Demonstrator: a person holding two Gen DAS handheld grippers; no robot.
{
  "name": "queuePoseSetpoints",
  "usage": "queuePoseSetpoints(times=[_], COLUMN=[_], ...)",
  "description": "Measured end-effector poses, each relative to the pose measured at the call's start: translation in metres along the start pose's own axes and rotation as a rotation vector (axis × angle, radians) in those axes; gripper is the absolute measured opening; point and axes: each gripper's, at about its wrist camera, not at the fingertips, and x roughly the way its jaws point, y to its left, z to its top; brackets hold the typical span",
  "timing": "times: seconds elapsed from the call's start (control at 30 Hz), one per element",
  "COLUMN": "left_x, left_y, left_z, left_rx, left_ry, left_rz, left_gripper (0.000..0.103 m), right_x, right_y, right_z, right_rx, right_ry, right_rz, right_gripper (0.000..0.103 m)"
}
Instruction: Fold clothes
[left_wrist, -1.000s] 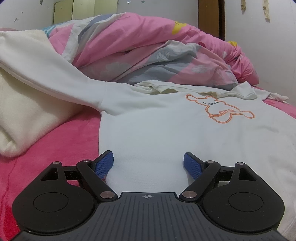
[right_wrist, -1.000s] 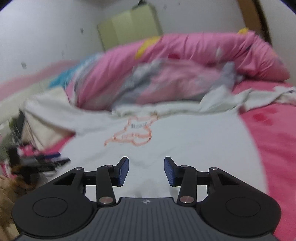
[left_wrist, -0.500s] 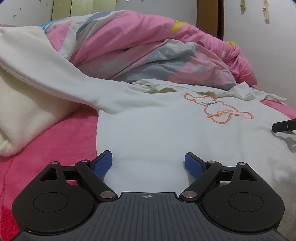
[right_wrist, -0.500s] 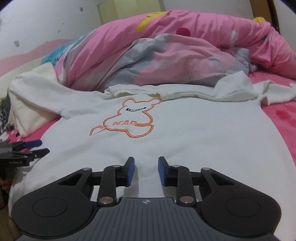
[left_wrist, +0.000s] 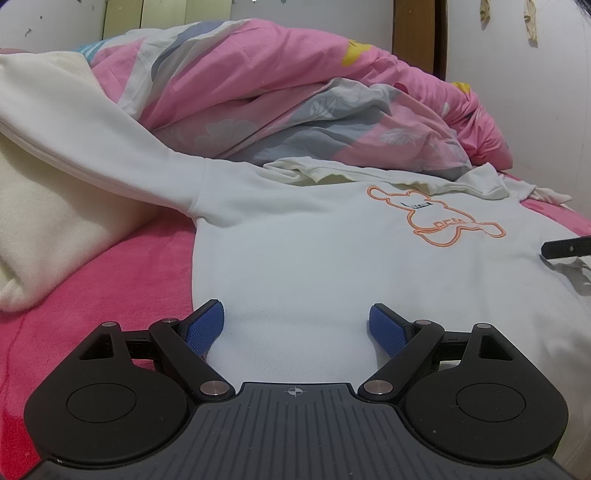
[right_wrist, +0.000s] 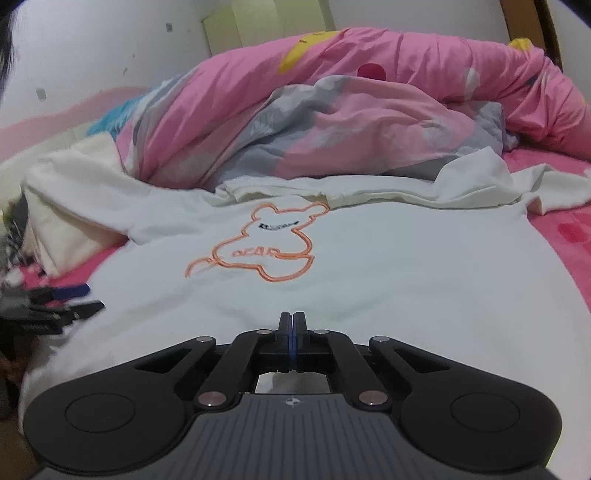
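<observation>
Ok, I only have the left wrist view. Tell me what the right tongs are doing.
Observer: The right tongs are shut, with their tips low over the near part of the white sweatshirt.
Operator: Say whether cloth is caught.
Observer: I cannot tell. The pads meet with no visible gap and hide whatever is under them.
Operator: Place them against the bear print.
Observer: In the right wrist view they sit nearer than the orange bear print and slightly to its right.
</observation>
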Motion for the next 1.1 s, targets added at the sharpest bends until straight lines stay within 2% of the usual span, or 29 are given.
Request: queuePoseSetpoints(times=[0.2,0.43,0.6,0.67,0.73,0.8,0.87,0.9,0.97,1.0,1.03,1.1], left_x=[0.000,0.000,0.000,0.000,0.000,0.000,0.000,0.000,0.000,0.000,0.000,0.000], left_y=[0.000,0.000,0.000,0.000,0.000,0.000,0.000,0.000,0.000,0.000,0.000,0.000], left_z=[0.000,0.000,0.000,0.000,0.000,0.000,0.000,0.000,0.000,0.000,0.000,0.000], left_rx=[0.000,0.000,0.000,0.000,0.000,0.000,0.000,0.000,0.000,0.000,0.000,0.000], left_ry=[0.000,0.000,-0.001,-0.001,-0.001,-0.001,-0.001,-0.001,-0.001,-0.001,-0.001,-0.001], left_rz=[0.000,0.000,0.000,0.000,0.000,0.000,0.000,0.000,0.000,0.000,0.000,0.000], left_gripper=[0.087,0.087,0.087,0.087,0.087,0.087,0.087,0.087,0.087,0.087,0.087,0.087], right_x=[-0.012,-0.026,-0.022,-0.018,-0.015,-0.011,-0.005,-0.002,0.006,0.009,0.010,0.008], right_y=[-0.016,-0.027,-0.026,-0.026,-0.027,-0.026,-0.022,-0.019,-0.010,-0.006,-0.002,0.001], right_z=[0.004,0.005,0.004,0.004,0.004,0.004,0.004,0.003,0.002,0.001,-0.001,-0.002], right_rx=[0.120,0.190,0.177,0.179,0.192,0.190,0.159,0.134,0.057,0.019,-0.008,-0.024], right_ry=[-0.058,-0.106,-0.071,-0.050,-0.041,-0.032,-0.013,-0.001,0.026,0.036,0.037,0.037], right_rz=[0.033,0.031,0.017,0.016,0.023,0.031,0.040,0.040,0.020,0.009,0.004,0.024], right_gripper=[0.000,0.000,0.001,0.007,0.037,0.041,0.041,0.037,0.028,0.009,0.000,0.000])
